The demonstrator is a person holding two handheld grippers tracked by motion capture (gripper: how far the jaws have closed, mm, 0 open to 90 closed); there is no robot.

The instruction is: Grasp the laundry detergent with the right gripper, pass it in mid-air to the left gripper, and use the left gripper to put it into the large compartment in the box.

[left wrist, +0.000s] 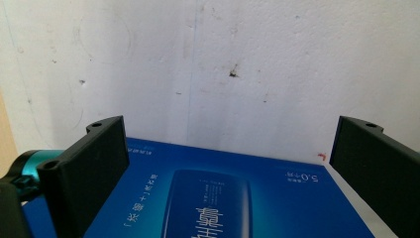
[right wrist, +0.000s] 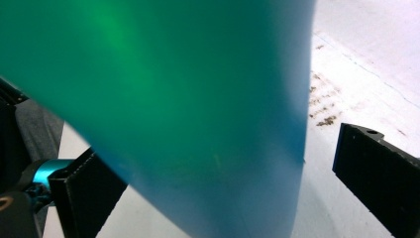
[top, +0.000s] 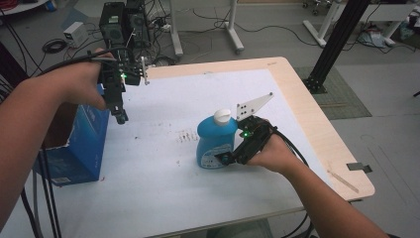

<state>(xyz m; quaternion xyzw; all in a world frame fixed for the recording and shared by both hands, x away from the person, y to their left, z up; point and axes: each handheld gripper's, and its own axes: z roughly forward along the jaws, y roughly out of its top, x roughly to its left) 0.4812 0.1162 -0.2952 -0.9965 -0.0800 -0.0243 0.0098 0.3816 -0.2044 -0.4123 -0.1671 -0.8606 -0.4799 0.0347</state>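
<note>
- Since my right hand-held gripper (top: 224, 157) sits low against the blue bottle (top: 216, 140), I read this as lining up a side grab on the body, not the cap.
- Right gripper view: bottle (right wrist: 188, 114) is between the jaws, which stand wide apart w/ a clear gap on one side, so released, not yet squeezing. Other side's contact: can't tell, bottle is too close to the lens.
- Bottle stands upright on the white surface (top: 163, 198), roughly mid-surface, a bit toward the right. White cap (top: 222, 116) on top, closed as far as I can see.
- Going in low on the body prob. makes sense: wider, flatter sides there, less chance of it tipping than a grab near the neck.
- Left hand-held gripper (top: 121, 118) hangs in the air pointing down, over the near-left part of the surface, well apart from the bottle. Jaws spread wide in the left gripper view, nothing between them, so released too.
- Under it is the blue box (left wrist: 223, 198), printed face up in that view; in the high view the box (top: 81, 144) stands at the left edge of the surface w/ an opened top. My guess is the left side waits there to steady or open the box for the bottle.
- Counts: 1 bottle, 1 cap, 1 box, 2 hand-held grippers. Some dark smudges (top: 187, 135) on the surface just left of the bottle.
</note>
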